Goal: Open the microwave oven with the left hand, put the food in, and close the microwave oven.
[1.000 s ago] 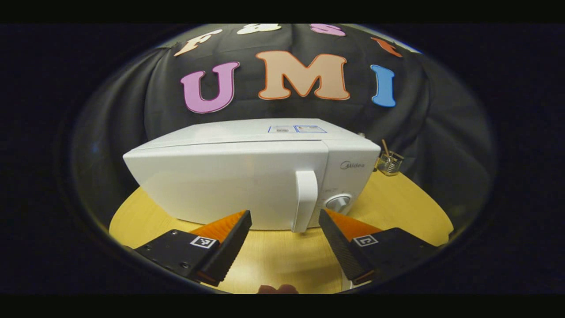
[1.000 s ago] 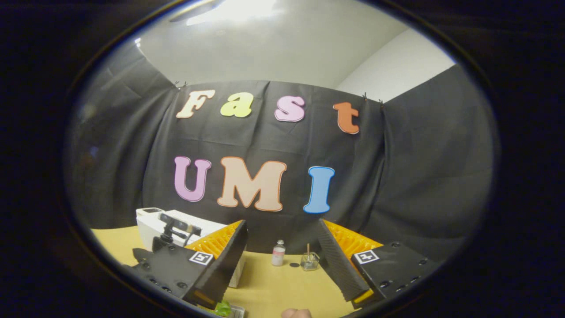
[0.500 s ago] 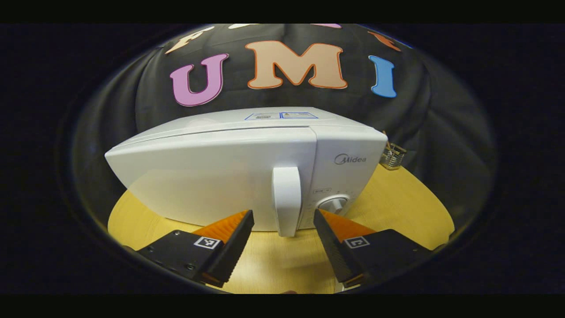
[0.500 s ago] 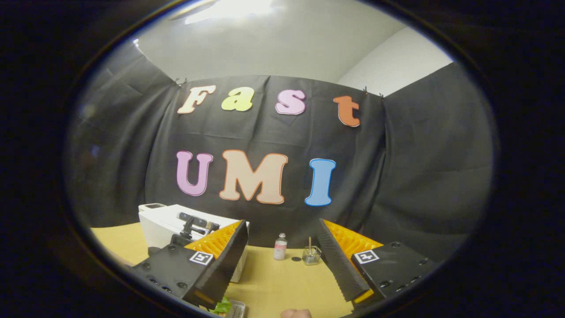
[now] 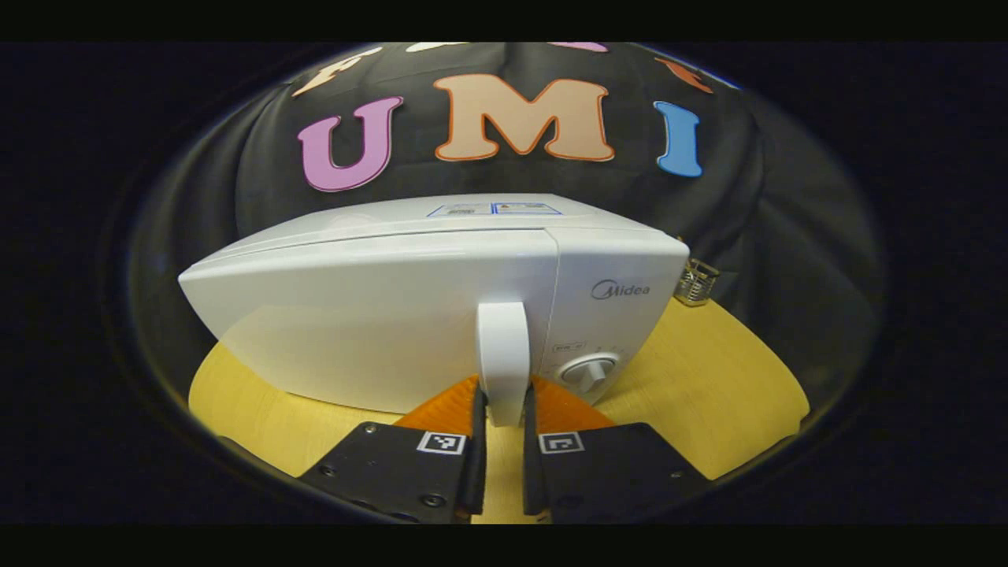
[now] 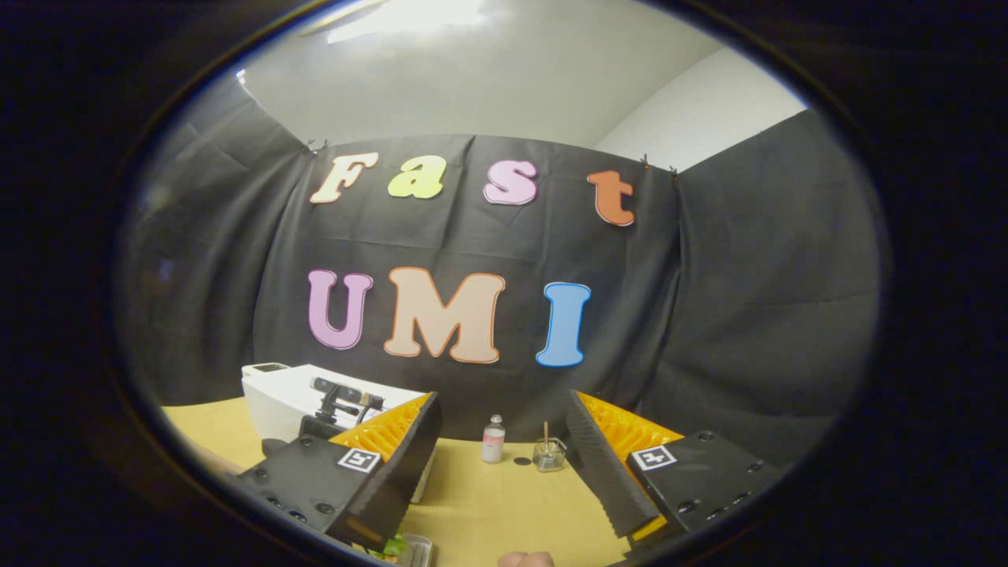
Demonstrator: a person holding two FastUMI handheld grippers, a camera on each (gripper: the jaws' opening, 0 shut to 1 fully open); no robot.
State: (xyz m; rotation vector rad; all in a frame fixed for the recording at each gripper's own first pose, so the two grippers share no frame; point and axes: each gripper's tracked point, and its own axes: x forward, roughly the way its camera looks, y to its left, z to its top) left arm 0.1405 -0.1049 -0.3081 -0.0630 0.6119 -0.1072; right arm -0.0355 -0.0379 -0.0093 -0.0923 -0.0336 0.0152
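**White microwave handle clamped by the left gripper**

White and glossy, the box-shaped microwave oven [image 5: 378, 315] stands on the round yellow wooden worktop [image 5: 709, 370] in the left gripper view, its door closed flush with the body. The upright white door handle [image 5: 502, 354] runs down the door's right edge, just left of the control panel with its round white dial [image 5: 589, 372]. The left gripper [image 5: 502, 409] has its jaws drawn together on the lower end of that handle, one finger pressed against each side. Behind the oven's right corner, near the black cloth wall, a small clear glass jar [image 5: 696, 282] stands on the worktop.

In the right gripper view, the right gripper [image 6: 504, 441] is held above the worktop [image 6: 504, 512] with its jaws wide apart and nothing between them. The microwave oven [image 6: 291, 398] appears at the far left, seen from its side, and the other gripper's dark camera mount [image 6: 339, 398] shows in front of it. Farther back, between the two fingers, a small white bottle with a pink label [image 6: 494, 439] stands just left of a dark round spot on the worktop and the clear glass jar [image 6: 548, 454], which holds a thin stick. At the bottom edge, under the left finger, a clear container with green leafy food [image 6: 403, 546] lies on the worktop, mostly hidden. A bit of a person's finger [image 6: 526, 559] shows at the bottom rim.
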